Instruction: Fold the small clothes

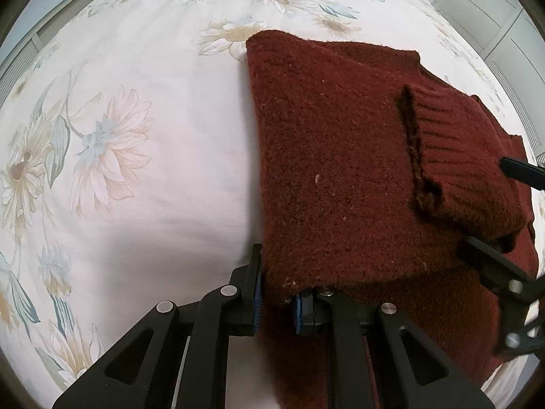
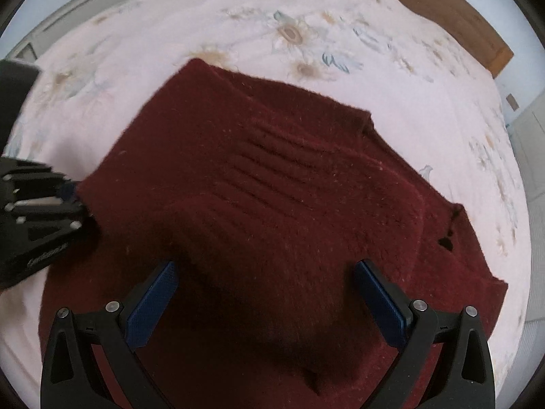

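A dark red knitted sweater [image 1: 340,156] lies partly folded on the bed, with a ribbed sleeve cuff [image 1: 453,156] lying across it on the right. My left gripper [image 1: 277,293] is shut on the sweater's near left edge, with fabric pinched between its blue pads. My right gripper [image 2: 265,300] is open wide, its blue pads [image 2: 153,303] on either side of the ribbed sleeve [image 2: 272,204] on top of the sweater. The right gripper also shows at the right edge of the left wrist view [image 1: 504,211]. The left gripper shows at the left edge of the right wrist view [image 2: 41,211].
A pale bedsheet with a flower print [image 1: 119,119] covers the bed. White cabinets [image 1: 494,10] stand beyond the bed's far right. A wooden headboard [image 2: 460,17] shows at the upper right in the right wrist view.
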The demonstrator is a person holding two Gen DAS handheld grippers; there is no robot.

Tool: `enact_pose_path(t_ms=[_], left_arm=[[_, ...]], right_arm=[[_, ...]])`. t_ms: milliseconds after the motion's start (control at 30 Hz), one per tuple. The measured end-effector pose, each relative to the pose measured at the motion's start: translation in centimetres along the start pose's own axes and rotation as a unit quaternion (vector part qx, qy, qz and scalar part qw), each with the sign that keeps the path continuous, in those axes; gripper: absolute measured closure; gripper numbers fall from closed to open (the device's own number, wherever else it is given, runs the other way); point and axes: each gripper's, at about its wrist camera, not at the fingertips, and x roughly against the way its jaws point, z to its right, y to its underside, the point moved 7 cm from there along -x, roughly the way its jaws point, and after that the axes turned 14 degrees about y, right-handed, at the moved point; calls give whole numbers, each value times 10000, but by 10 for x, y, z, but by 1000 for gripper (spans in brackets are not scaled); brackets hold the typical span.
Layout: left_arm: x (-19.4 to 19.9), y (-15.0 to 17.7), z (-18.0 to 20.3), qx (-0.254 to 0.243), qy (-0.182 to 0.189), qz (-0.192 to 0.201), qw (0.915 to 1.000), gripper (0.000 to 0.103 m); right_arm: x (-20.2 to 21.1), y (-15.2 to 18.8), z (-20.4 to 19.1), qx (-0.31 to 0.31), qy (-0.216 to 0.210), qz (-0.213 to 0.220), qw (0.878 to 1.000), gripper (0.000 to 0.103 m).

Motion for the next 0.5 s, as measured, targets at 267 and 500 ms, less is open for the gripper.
enact_pose_path(t_ms=[267, 500], left_arm=[[8, 7, -11, -45, 6, -24, 10000, 89], [17, 15, -10, -68, -26, 77, 9999, 89]], right_arm=[[11, 3, 35, -458, -171, 54, 9988, 83], [36, 26, 128, -1657, -324, 244, 9853, 84]])
